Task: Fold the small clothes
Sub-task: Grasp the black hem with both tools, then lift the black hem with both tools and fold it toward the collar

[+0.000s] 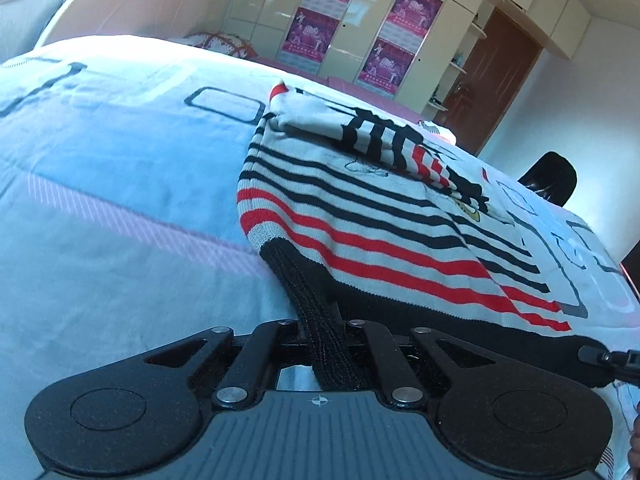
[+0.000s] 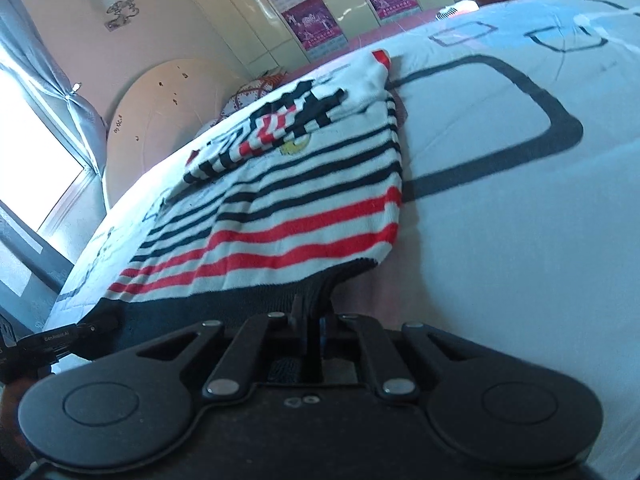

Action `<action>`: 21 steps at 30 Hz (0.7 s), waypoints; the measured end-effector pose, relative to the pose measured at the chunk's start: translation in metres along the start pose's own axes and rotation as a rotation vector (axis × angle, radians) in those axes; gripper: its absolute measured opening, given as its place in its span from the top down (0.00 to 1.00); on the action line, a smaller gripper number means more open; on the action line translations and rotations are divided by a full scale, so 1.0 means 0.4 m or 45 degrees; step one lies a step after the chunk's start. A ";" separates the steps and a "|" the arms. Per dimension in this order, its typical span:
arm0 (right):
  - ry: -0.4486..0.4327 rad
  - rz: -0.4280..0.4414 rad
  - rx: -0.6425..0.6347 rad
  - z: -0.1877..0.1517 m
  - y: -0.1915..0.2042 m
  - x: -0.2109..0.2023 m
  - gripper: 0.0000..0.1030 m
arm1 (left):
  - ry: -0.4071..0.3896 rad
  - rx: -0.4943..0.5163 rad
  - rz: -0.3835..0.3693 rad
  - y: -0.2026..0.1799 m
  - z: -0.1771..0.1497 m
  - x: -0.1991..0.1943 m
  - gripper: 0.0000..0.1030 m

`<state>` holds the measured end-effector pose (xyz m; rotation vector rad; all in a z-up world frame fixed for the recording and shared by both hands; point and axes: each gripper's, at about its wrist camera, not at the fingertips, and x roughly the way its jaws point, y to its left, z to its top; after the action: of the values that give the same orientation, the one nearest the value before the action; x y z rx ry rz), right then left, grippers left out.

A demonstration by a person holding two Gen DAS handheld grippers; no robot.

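A small knitted sweater [image 1: 380,224] with white, black and red stripes and a black ribbed hem lies on the bed; it also shows in the right wrist view [image 2: 288,208]. Its sleeves are folded over the chest. My left gripper [image 1: 320,320] is shut on the hem's left corner. My right gripper [image 2: 310,316] is shut on the hem's right corner. The right gripper's tip shows at the right edge of the left wrist view [image 1: 608,356], and the left gripper's tip shows at the left edge of the right wrist view [image 2: 60,338].
The bed cover [image 1: 120,160] is pale blue with dark square outlines, also seen in the right wrist view [image 2: 520,200]. Cream wardrobes with pink posters [image 1: 312,32] stand behind the bed. A brown door [image 1: 496,80] is far right. A round headboard [image 2: 160,112] and window [image 2: 36,152] are left.
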<state>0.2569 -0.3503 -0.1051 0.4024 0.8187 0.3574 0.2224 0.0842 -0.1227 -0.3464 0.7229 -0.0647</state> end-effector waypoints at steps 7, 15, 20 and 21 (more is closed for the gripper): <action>-0.099 0.029 -0.059 0.085 0.042 -0.027 0.94 | -0.094 0.035 -0.024 -0.029 0.075 -0.046 0.97; -0.217 0.018 -0.168 0.247 0.087 -0.013 0.94 | -0.220 0.022 -0.122 -0.047 0.258 -0.033 0.96; -0.273 -0.003 -0.208 0.364 0.108 0.033 0.94 | -0.257 0.030 -0.176 -0.061 0.407 0.034 0.96; -0.277 -0.004 -0.210 0.387 0.109 0.046 0.94 | -0.261 0.043 -0.180 -0.068 0.441 0.060 0.96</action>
<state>0.3796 -0.3363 -0.0004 0.2803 0.5732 0.3681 0.3581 0.1051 -0.0061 -0.3655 0.4934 -0.1723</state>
